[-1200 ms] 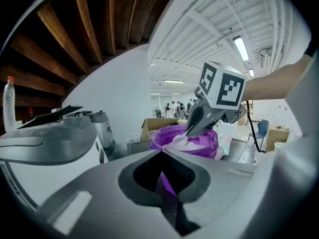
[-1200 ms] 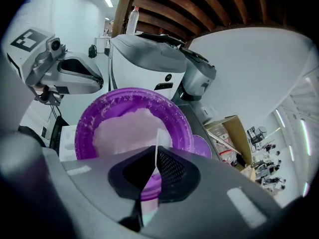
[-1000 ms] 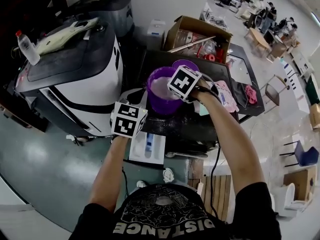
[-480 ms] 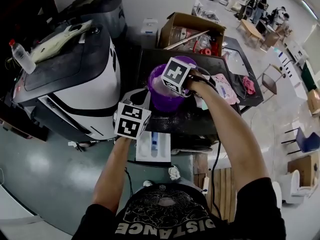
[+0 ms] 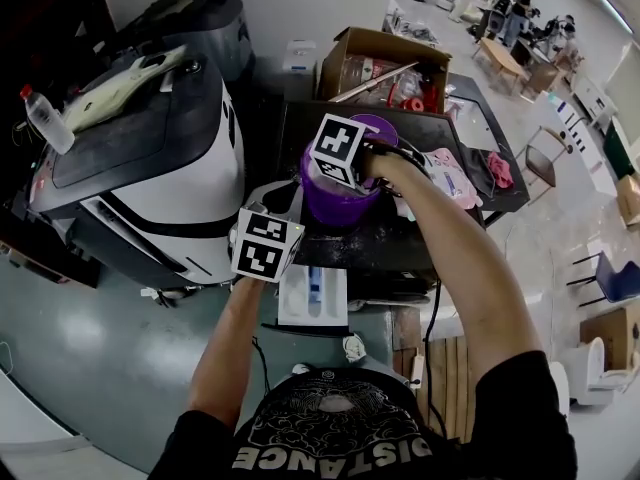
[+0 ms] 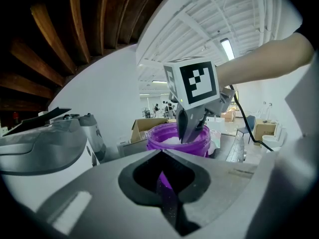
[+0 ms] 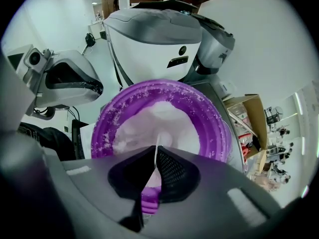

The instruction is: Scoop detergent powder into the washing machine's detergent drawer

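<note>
Big white-and-grey washing machine point(image 5: 150, 158) just left of the purple bucket point(image 5: 322, 206). Bucket parked on a dark table point(image 5: 400, 240). White detergent drawer point(image 5: 290, 306) hanging open below the bucket, toward the near-left. Right gripper point(image 7: 156, 153) directly over the bucket, clamped on the handle of a purple scoop point(image 7: 149, 199), aimed down at the white detergent powder point(image 7: 164, 114) heaped inside. Left gripper point(image 6: 160, 153) just left of the bucket, jaws pinched together, nothing in them.
</note>
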Motion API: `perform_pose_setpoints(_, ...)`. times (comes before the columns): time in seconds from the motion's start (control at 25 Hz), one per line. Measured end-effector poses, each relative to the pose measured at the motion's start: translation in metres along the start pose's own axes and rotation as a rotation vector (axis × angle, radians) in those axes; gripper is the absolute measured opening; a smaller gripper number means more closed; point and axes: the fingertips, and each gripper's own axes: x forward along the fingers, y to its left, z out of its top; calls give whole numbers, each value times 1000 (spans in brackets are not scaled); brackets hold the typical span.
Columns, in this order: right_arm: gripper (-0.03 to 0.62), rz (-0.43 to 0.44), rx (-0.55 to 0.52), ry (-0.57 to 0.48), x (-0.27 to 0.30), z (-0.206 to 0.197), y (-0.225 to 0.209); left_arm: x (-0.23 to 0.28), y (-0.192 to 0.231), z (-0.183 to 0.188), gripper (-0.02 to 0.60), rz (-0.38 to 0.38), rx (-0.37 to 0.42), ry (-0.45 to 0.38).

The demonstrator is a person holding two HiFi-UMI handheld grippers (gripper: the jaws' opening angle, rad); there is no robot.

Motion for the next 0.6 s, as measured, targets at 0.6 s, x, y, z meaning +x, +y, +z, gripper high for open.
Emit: perform_pose_setpoints(0.6,35,147,10,-52,-10,12,18,-3,-4,-2,0,41,-3,21)
